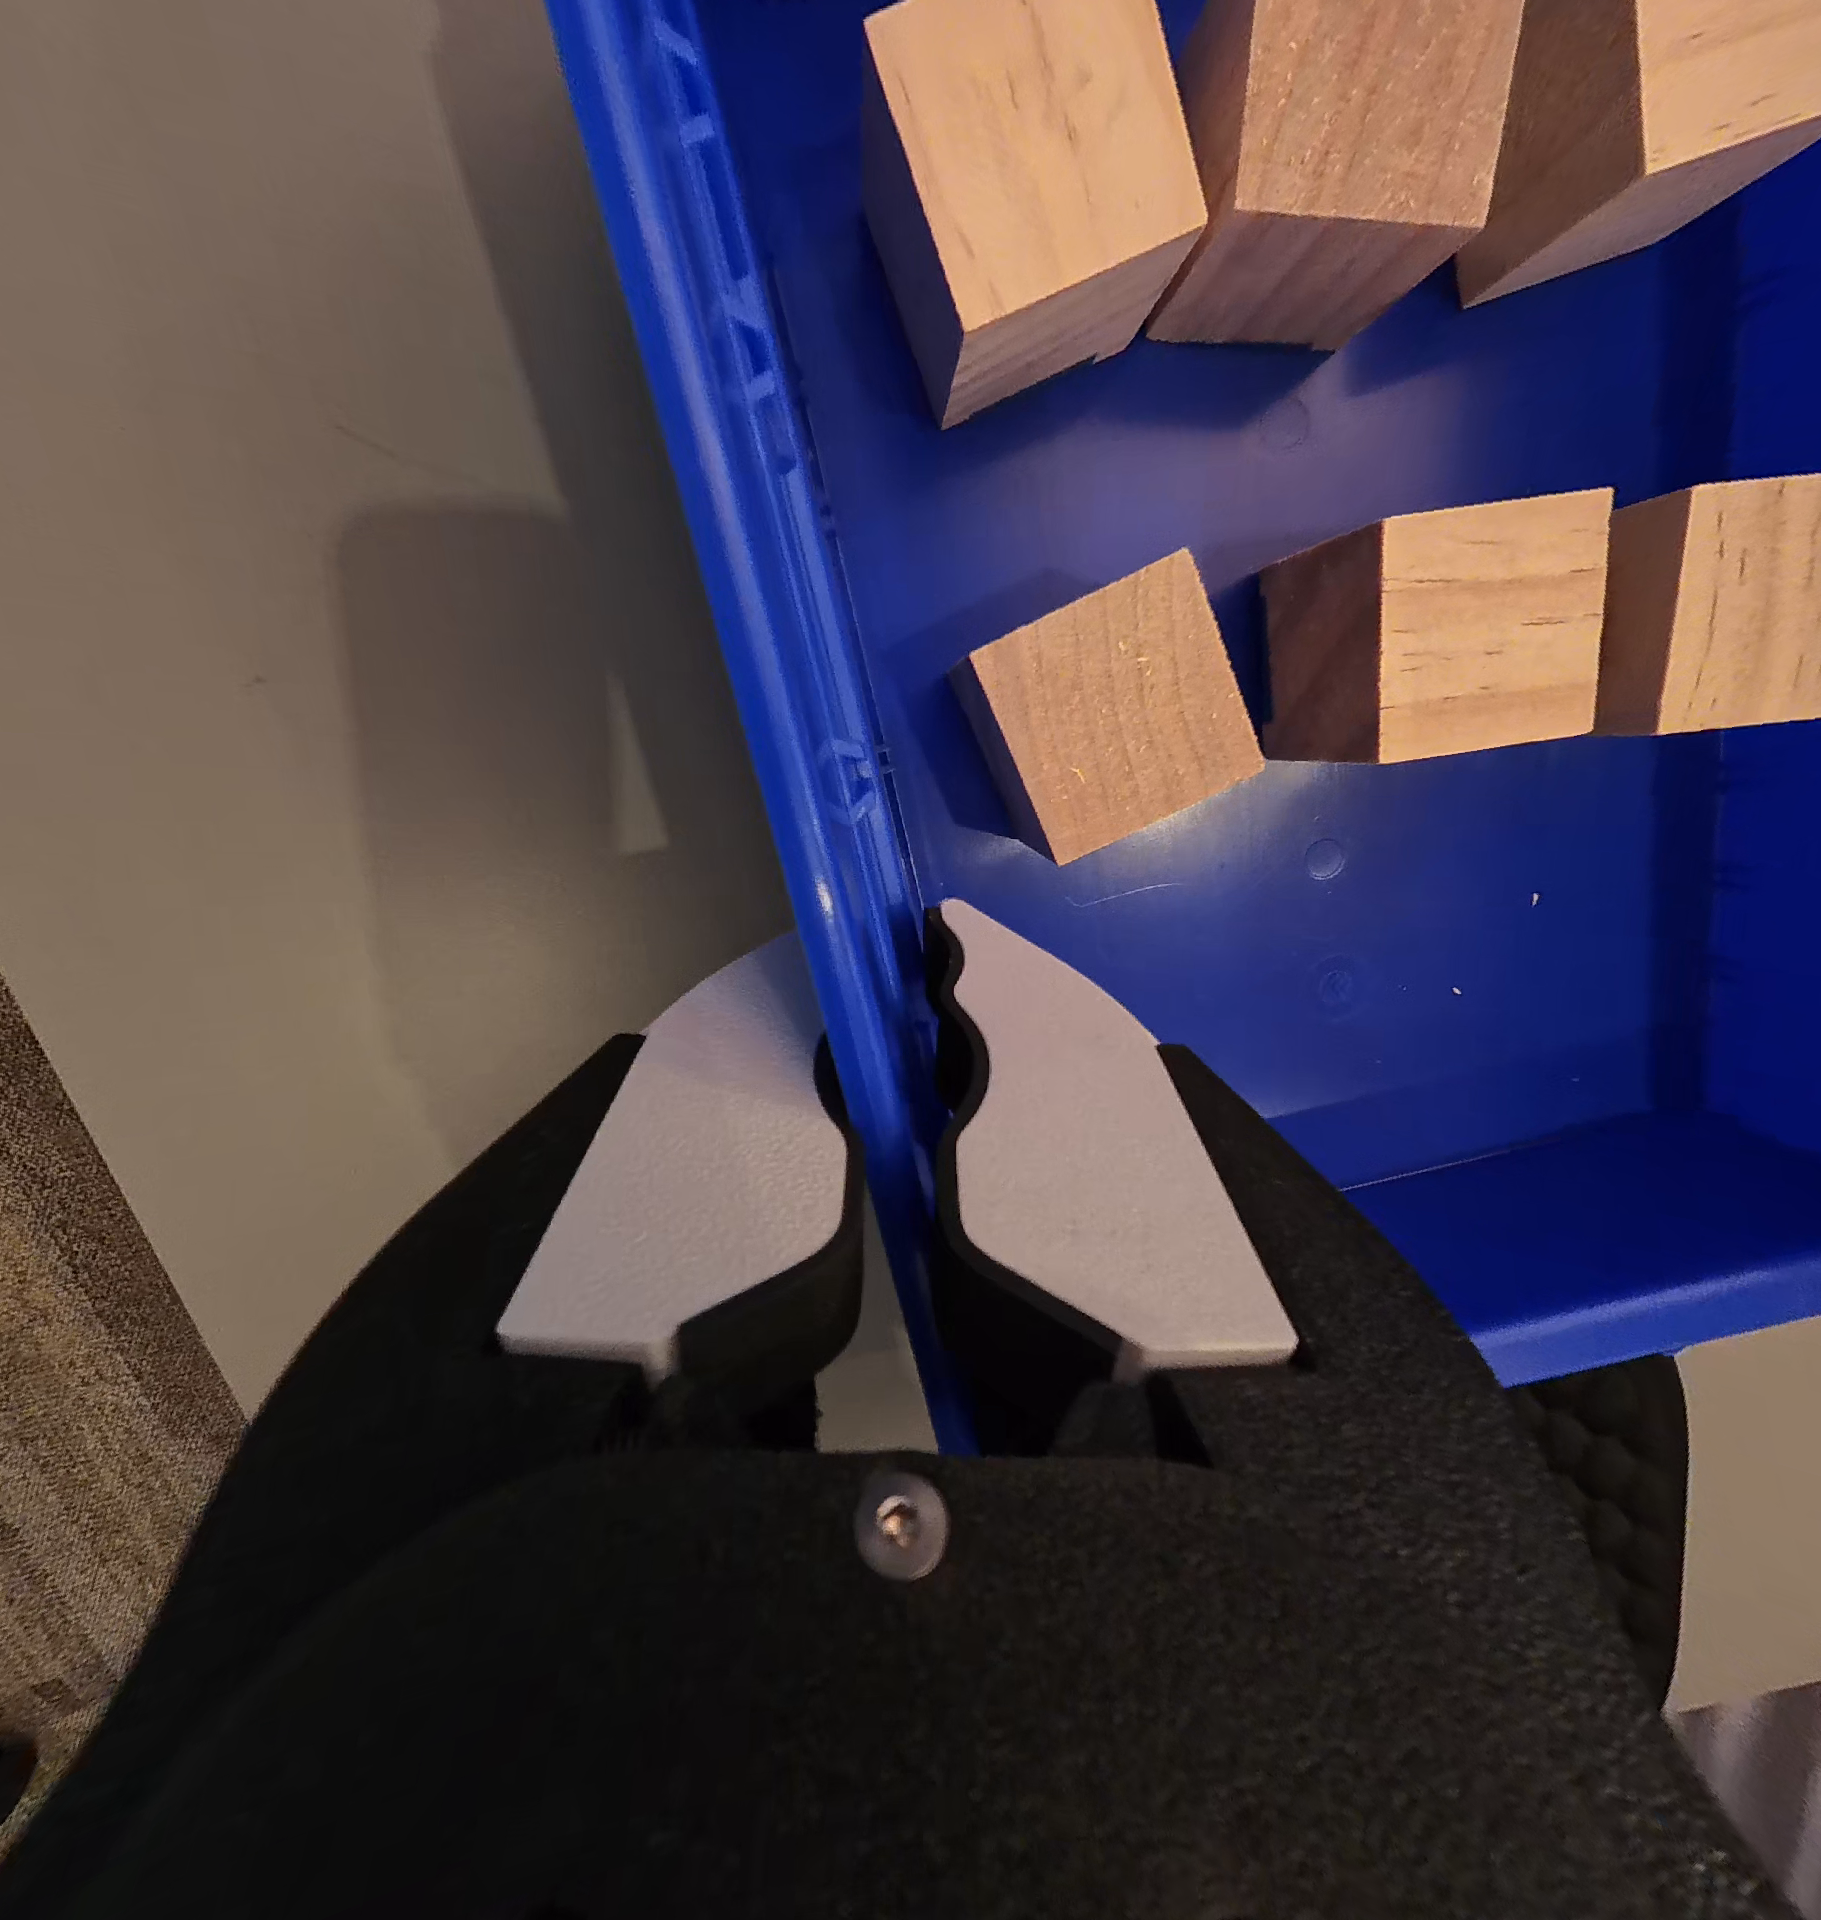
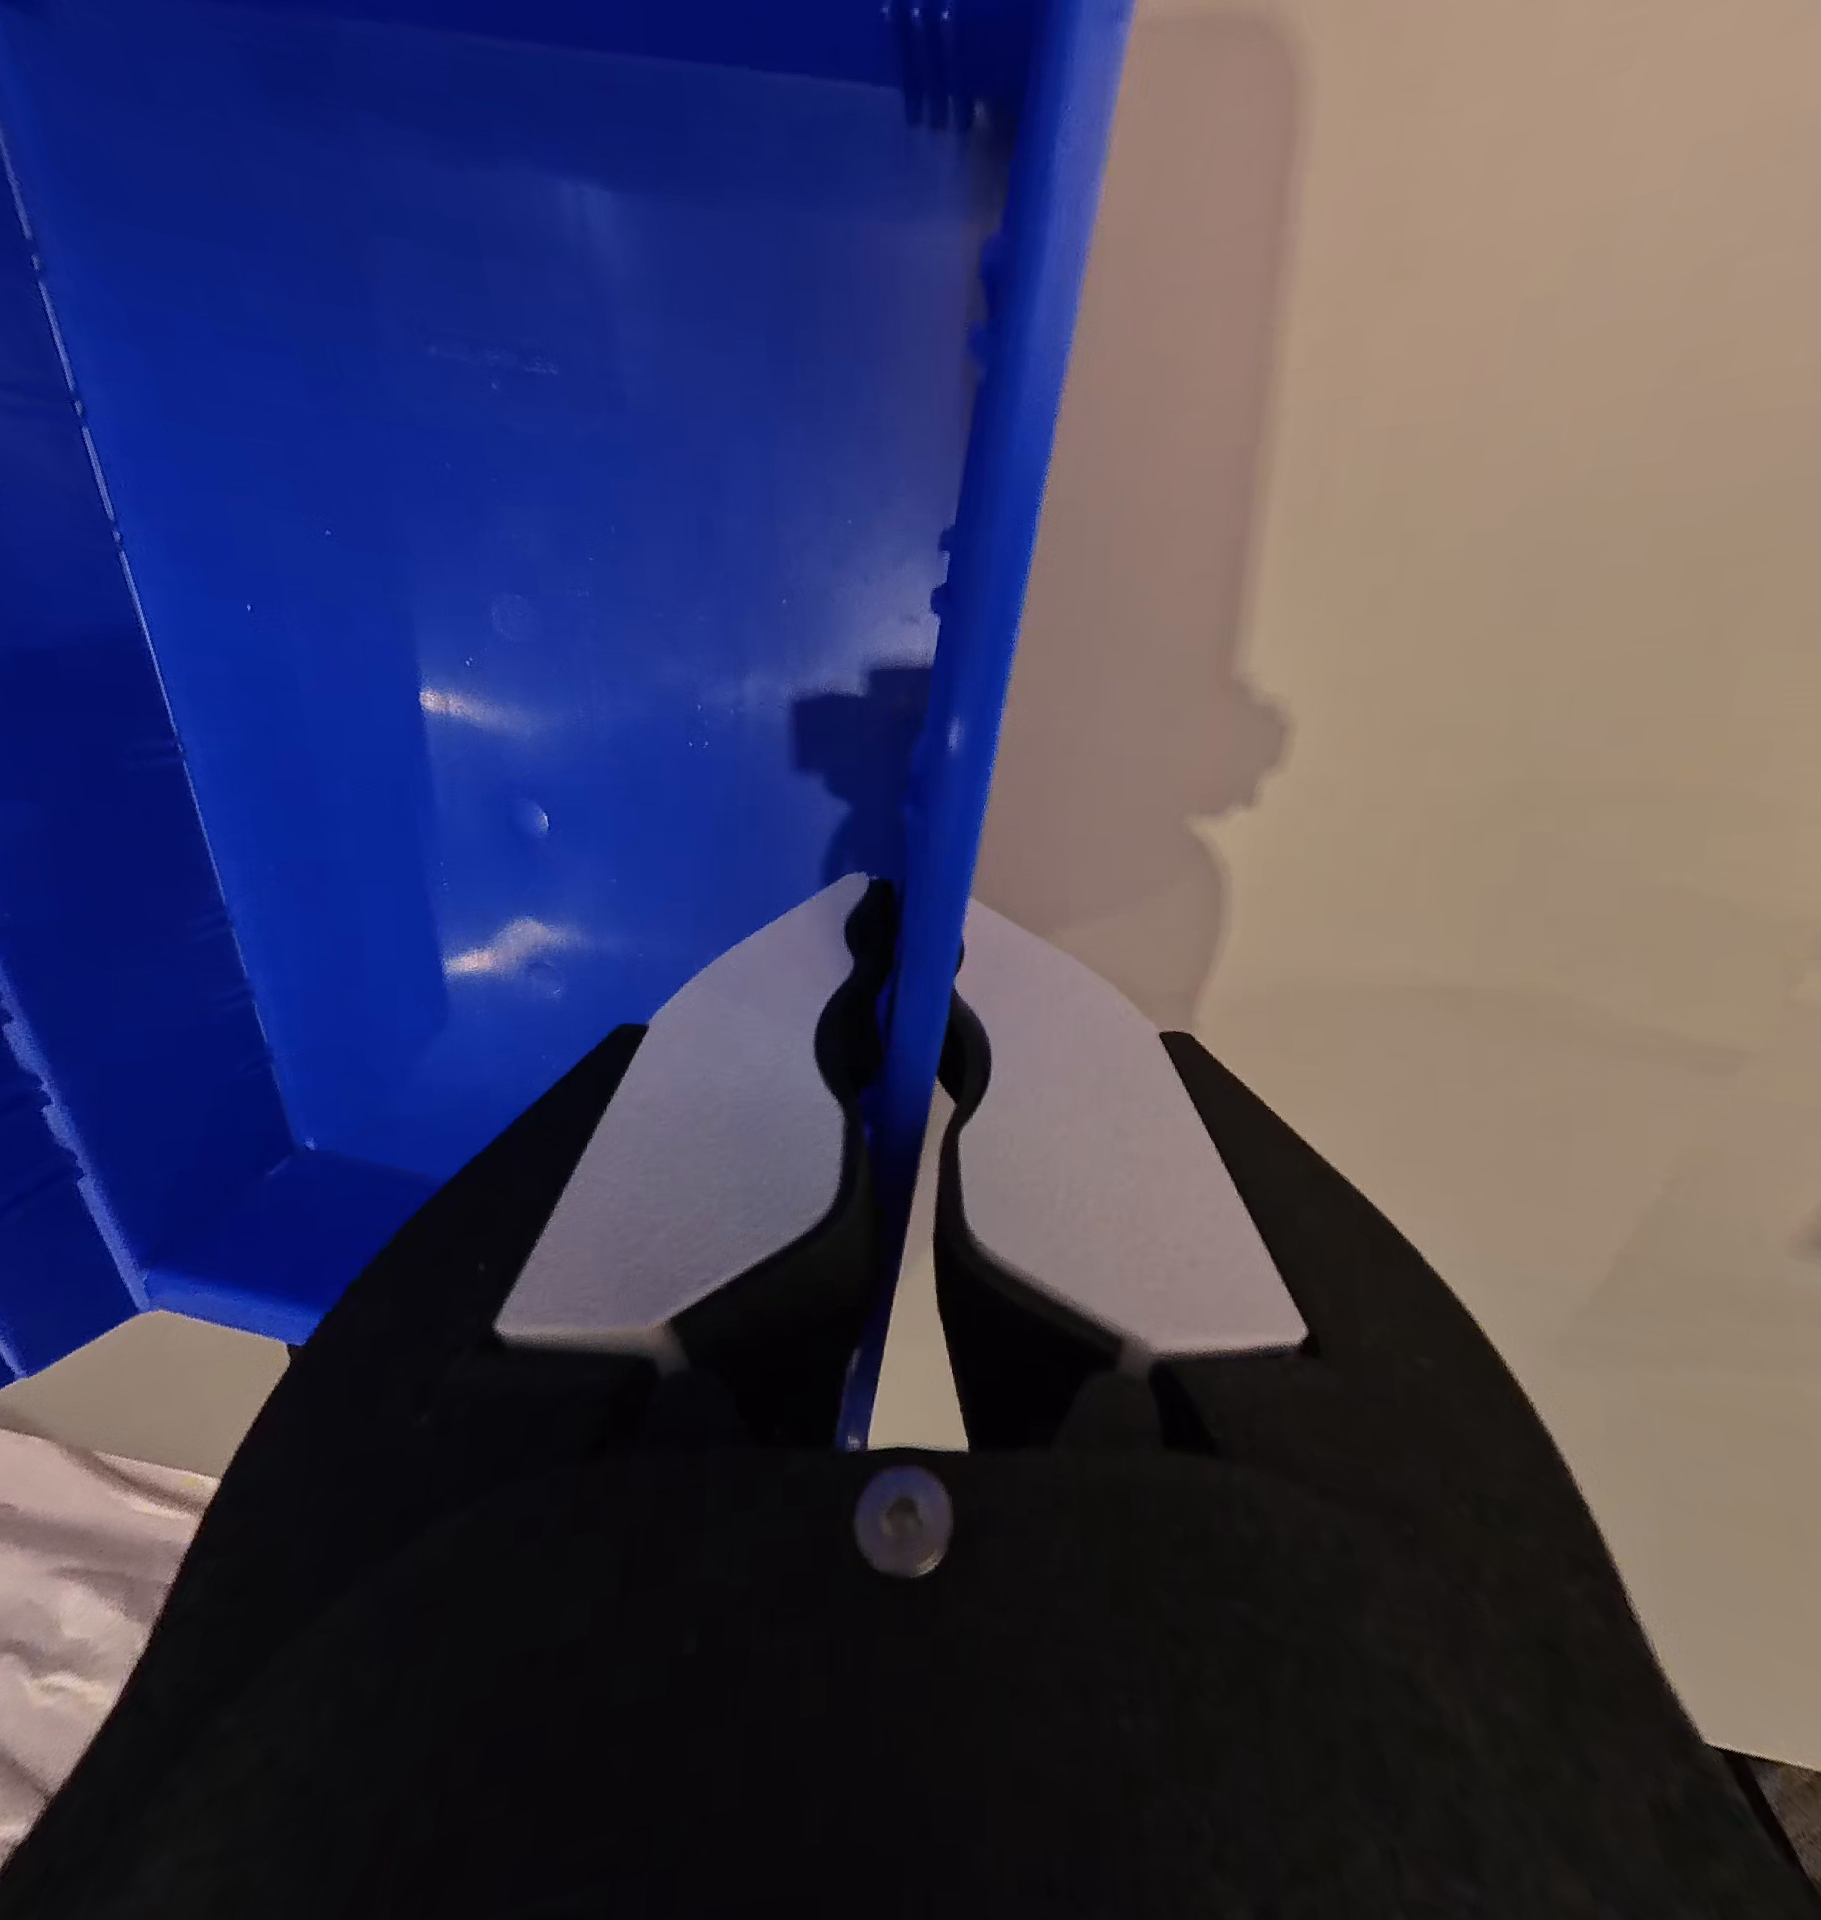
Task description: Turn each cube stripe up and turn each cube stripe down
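Observation:
A blue plastic tray (image 1: pixel 1405 1039) holds several plain wooden cubes in two rows; the nearest cube (image 1: pixel 1114 707) lies near the left wall, others (image 1: pixel 1031 197) sit farther back. No stripe shows on any visible face. My left gripper (image 1: pixel 885 956) is shut on the tray's left wall (image 1: pixel 781 623), one finger outside and one inside. In the right wrist view my right gripper (image 2: pixel 911 914) is shut on the tray's right wall (image 2: pixel 999 520). The tray floor (image 2: pixel 521 520) on that side shows no cubes.
The tray rests on a pale tabletop (image 1: pixel 210 520), which also shows in the right wrist view (image 2: pixel 1508 727). Carpet (image 1: pixel 44 1299) lies beyond the table edge at lower left. Crumpled white material (image 2: pixel 54 1610) lies at lower left of the right wrist view.

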`<state>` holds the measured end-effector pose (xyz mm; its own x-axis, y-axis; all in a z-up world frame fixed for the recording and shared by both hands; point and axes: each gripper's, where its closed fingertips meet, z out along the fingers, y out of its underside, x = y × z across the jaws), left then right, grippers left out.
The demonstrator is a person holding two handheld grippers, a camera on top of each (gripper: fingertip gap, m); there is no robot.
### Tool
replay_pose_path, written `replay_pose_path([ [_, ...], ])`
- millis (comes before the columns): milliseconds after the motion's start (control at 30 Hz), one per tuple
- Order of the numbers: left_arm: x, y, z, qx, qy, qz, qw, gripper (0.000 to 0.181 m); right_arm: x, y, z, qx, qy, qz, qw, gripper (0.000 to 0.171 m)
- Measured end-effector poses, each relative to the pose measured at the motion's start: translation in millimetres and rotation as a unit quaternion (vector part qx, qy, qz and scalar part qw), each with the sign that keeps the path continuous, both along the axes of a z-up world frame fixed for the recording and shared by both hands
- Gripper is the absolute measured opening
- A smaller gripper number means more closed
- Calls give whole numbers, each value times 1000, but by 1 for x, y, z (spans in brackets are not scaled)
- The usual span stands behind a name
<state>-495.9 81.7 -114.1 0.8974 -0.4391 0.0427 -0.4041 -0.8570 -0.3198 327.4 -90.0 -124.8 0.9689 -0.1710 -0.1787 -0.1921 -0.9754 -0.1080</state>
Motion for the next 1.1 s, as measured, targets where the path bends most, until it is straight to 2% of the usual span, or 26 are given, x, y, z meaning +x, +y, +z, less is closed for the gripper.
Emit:
replay_pose_path([
  [200,1,-1,0,1,0,3,1000,8,-11,2,0,2,3,-5,1000,6],
  [467,2,-1,0,3,-3,7,1000,8,-13,2,0,-4,34,-86,996,6],
  [767,4,-2,0,2,-11,11,1000,9,-26,8,0,-8,30,-76,997,5],
  [833,6,-6,-4,-14,-23,12,1000,16,-27,9,0,1,35,-70,997,6],
  [933,7,-7,-11,-19,-38,23,999,37,-24,7,-3,5,20,-56,998,23],
  [1000,13,-5,-5,-5,-83,29,996,37,-16,9,0,26,-13,-55,998,27],
  [1067,11,-2,6,23,-108,36,993,53,-7,11,11,56,-53,-52,996,35],
  [1100,7,-2,14,39,-112,40,992,53,-2,12,19,71,-79,-51,993,41],
])
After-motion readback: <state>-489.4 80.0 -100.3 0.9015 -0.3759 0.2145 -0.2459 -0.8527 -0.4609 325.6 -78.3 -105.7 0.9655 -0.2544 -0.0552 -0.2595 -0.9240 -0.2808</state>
